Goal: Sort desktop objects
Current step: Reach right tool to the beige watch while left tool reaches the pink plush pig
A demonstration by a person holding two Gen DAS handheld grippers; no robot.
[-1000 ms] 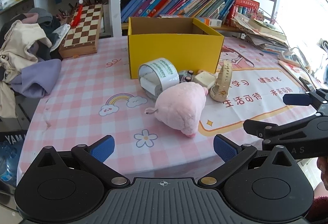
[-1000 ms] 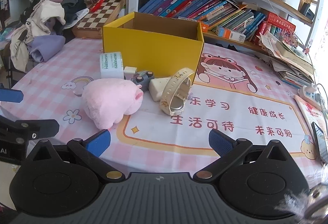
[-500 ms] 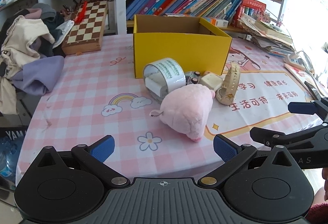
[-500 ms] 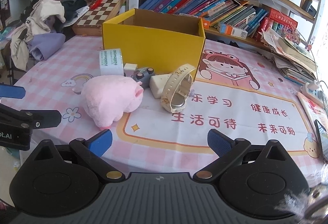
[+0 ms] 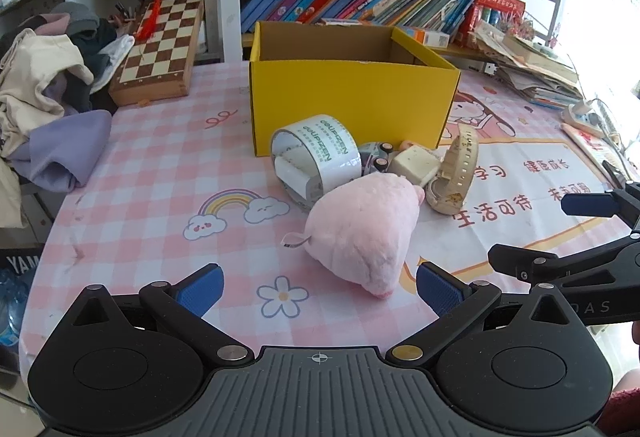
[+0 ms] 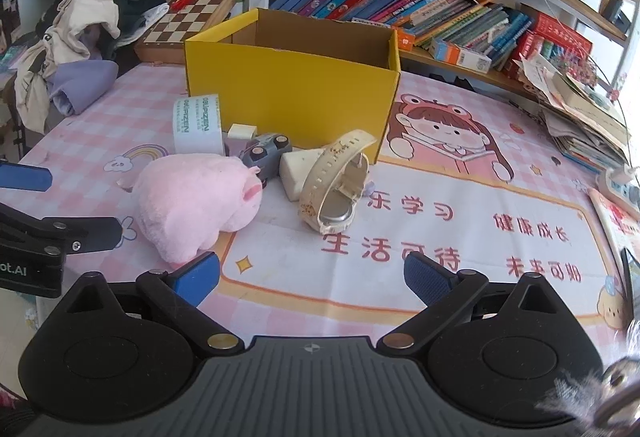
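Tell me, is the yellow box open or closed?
Open. The yellow box has no lid on top, and its brown inside walls show.

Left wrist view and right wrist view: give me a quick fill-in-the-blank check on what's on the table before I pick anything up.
1. The open cardboard box behind the small items is coloured ____.
2. The item nearest the left hand-held gripper is a pink ____.
3. The roll of tape carries ____ lettering on its white band.
4. The cream watch rests against a cream block, and both hand-held grippers, including the right hand-held gripper, are ____.

Missing words: yellow; plush toy; green; open
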